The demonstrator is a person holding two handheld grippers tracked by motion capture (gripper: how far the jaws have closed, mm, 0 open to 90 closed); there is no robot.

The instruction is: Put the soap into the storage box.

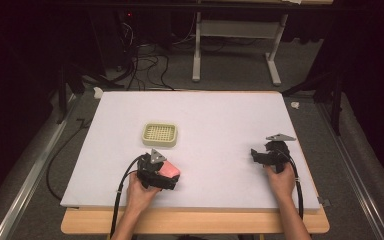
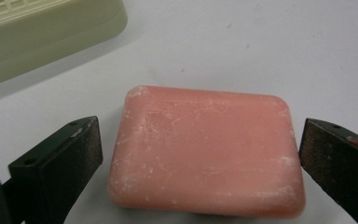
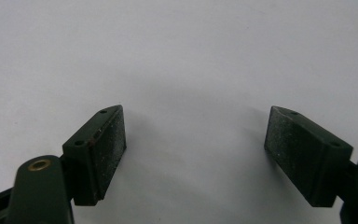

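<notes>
A pink bar of soap (image 2: 205, 158) lies flat on the white mat (image 1: 220, 115), near its front left. My left gripper (image 2: 200, 126) is open, one jaw on each side of the bar; a thin gap shows at the left jaw, and the right jaw is at the bar's edge. From above, the soap (image 1: 170, 170) shows at the tip of the left gripper (image 1: 166, 175). A pale green soap dish (image 1: 159, 134) with a slatted top stands just beyond it, and its corner (image 2: 37, 42) is in the left gripper view. My right gripper (image 1: 256, 154) rests at the front right, open (image 3: 193, 112) over bare mat.
The mat covers a wooden table whose edge (image 1: 195, 222) shows in front. Cables and a grey stand (image 1: 235, 50) are on the floor behind the table. Metal rails run along both sides of the table.
</notes>
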